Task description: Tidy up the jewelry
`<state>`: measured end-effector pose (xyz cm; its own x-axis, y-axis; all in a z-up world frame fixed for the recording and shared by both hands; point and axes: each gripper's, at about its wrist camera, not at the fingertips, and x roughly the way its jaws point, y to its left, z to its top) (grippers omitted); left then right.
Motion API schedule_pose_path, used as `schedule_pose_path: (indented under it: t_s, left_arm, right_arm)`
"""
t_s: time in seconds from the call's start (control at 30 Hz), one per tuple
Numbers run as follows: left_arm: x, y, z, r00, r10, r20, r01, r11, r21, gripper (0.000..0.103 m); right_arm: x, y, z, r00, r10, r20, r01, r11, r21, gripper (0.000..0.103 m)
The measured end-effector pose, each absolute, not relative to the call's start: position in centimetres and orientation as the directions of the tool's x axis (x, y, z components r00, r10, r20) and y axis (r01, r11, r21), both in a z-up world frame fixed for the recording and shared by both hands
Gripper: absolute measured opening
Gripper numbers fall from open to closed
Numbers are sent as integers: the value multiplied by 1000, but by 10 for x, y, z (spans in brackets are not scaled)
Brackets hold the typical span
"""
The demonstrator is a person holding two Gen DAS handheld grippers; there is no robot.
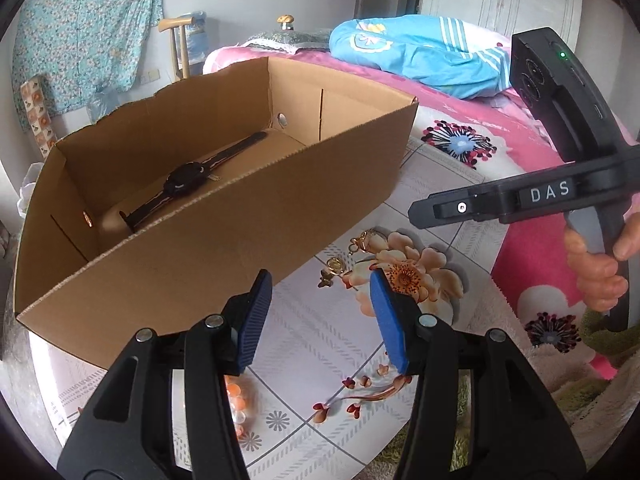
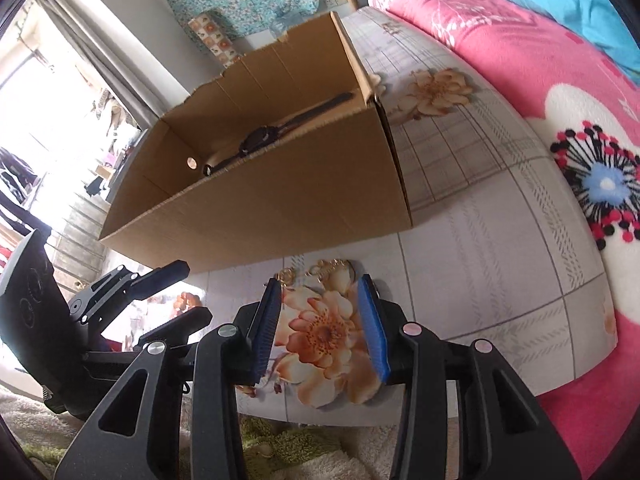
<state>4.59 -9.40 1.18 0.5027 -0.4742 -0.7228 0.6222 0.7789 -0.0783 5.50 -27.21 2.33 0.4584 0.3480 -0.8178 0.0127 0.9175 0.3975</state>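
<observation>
Closest to us, the left gripper (image 1: pixel 318 312) stands with its jaws apart and nothing between them, above the flowered cloth (image 1: pixel 320 360). Our right gripper (image 2: pixel 320 320) is likewise parted and empty — over a printed blossom. Just past the fingertips lies the gold jewelry (image 1: pixel 340 266), small pieces on the cloth near the cardboard box (image 1: pixel 192 256). Inside that box a black watch (image 1: pixel 188 182) lies flat on the bottom. Beyond — a pink blanket (image 1: pixel 520 132).

"DAS" stands on the right tongs (image 1: pixel 416 210).
</observation>
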Motion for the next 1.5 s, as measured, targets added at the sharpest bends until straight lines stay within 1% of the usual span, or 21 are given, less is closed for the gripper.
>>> schedule_pose_path:
  t_s: [0.07, 0.17, 0.23, 0.3, 0.33, 0.37, 0.4, 0.47, 0.67, 0.77, 0.93, 1.23, 1.5]
  left_arm:
    - [47, -98, 5, 492, -473, -731, 627, 775, -79, 48]
    - [47, -106, -1, 499, -453, -739, 634, 772, -45, 48]
    - [49, -112, -5, 507, -434, -744, 640, 768, -12, 43]
    - [52, -118, -9, 509, -418, -752, 647, 762, 14, 34]
    - [54, -120, -11, 509, -411, -756, 650, 760, 25, 31]
    - [56, -122, -12, 509, -407, -759, 653, 757, 33, 25]
    - [57, -124, -14, 508, -403, -762, 656, 754, 39, 21]
    - [59, -128, -16, 503, -395, -768, 664, 746, 51, 19]
    - [67, -135, -26, 468, -366, -804, 677, 734, 60, 18]
    - [71, -136, -28, 455, -381, -805, 679, 733, 37, 16]
    - [73, -135, -29, 437, -409, -801, 705, 709, 23, 8]
    - [67, -130, -28, 435, -409, -802, 698, 716, 14, 7]
    - [59, -109, -28, 451, -382, -807, 647, 763, 1, 7]
  right_arm:
    - [54, -268, 14, 439, 350, -827, 20, 917, 399, 39]
    - [55, -256, 5, 425, 337, -840, 6, 927, 375, 35]
    - [55, -248, 0, 422, 328, -845, -5, 933, 360, 33]
    - [55, -242, -4, 418, 328, -847, -14, 935, 355, 31]
    - [55, -240, -5, 417, 327, -848, -18, 936, 353, 31]
    - [55, -239, -6, 417, 328, -848, -21, 936, 352, 31]
    - [56, -239, -7, 416, 328, -848, -21, 936, 351, 31]
    - [57, -238, -9, 414, 329, -849, -20, 935, 353, 31]
    - [62, -239, -13, 407, 332, -851, -9, 933, 360, 31]
    - [61, -242, -13, 411, 338, -847, -4, 930, 369, 31]
    - [58, -245, -13, 415, 344, -842, 2, 925, 379, 31]
    - [48, -253, -12, 422, 343, -839, 9, 924, 383, 31]
    - [47, -247, -4, 439, 347, -829, -26, 927, 375, 31]
